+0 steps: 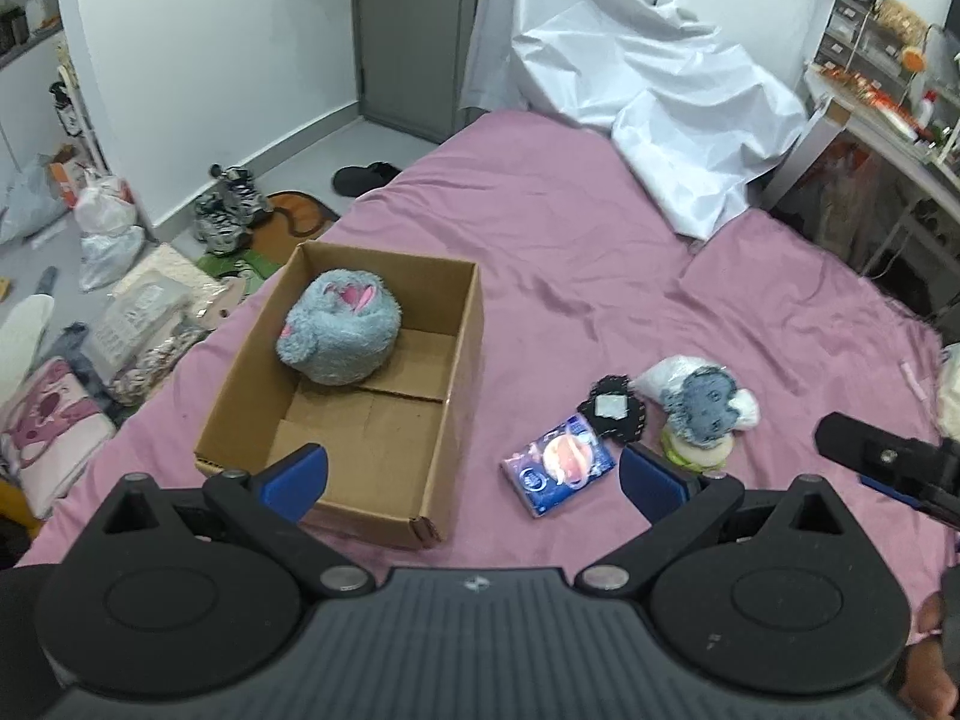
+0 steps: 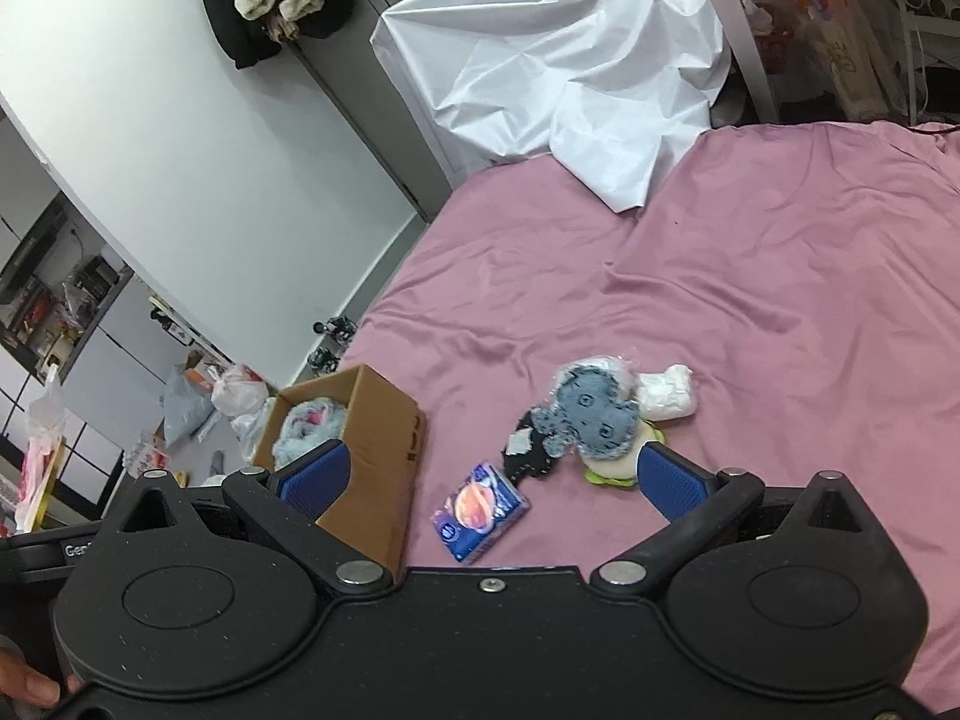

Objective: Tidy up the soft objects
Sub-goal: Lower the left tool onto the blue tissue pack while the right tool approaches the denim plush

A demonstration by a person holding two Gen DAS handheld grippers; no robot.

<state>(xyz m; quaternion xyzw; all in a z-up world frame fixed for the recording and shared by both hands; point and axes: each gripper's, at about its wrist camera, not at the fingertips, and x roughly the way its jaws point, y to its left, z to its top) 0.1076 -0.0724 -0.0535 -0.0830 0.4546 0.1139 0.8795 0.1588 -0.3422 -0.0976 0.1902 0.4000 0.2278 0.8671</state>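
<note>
An open cardboard box stands on the pink bed and holds a grey-blue plush toy; the box and the plush also show in the right wrist view. To its right lie a blue tissue pack, a black knitted piece, a small blue-grey plush on a cream pad, and a white wrapped bundle. My left gripper is open and empty, above the box's near corner. My right gripper is open and empty, above the tissue pack and small plush.
A crumpled white sheet lies at the bed's far end. The floor left of the bed holds bags, shoes and clutter. A desk with shelves stands at the right. The right gripper's body shows at the left view's right edge.
</note>
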